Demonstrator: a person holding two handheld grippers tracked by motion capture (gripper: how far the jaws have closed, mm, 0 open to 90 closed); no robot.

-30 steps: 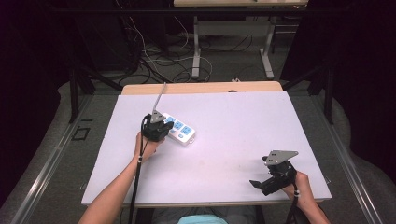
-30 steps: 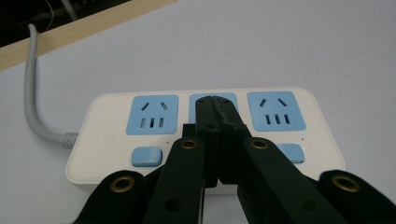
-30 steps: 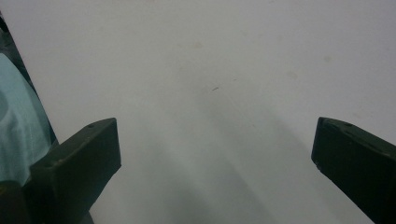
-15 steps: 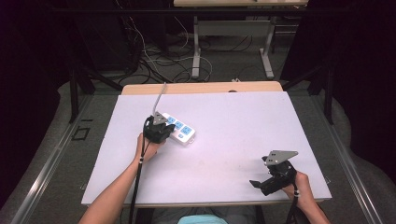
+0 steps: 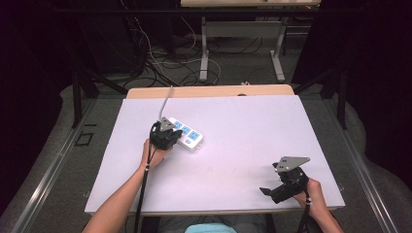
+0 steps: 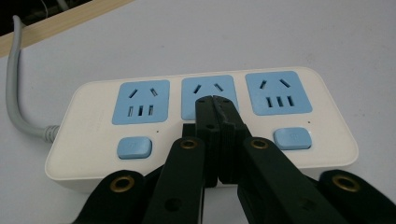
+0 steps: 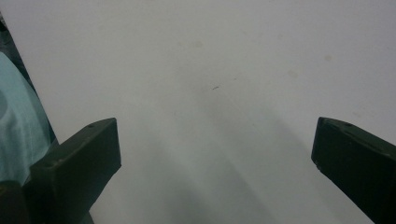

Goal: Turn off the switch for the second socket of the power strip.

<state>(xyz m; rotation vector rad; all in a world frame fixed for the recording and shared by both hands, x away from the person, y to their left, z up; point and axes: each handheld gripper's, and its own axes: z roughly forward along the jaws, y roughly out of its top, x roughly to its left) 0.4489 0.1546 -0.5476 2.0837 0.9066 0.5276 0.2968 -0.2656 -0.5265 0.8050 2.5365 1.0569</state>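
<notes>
We held the left gripper (image 6: 214, 100) with its jaws pressed together, tips resting on the middle socket of the white power strip (image 6: 93, 123), which lay toward the far left of the white table (image 5: 243, 126). Our jaws hid the middle switch; whether they pressed it we could not tell. The right gripper (image 7: 215, 154) stood wide open over bare tabletop by the near right edge, well apart, open surface between them.

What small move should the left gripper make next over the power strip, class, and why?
Probably press straight down. The left gripper has its jaws shut together, tips over the power strip at its middle socket, likely hiding the middle button; blue buttons flank it.
</notes>
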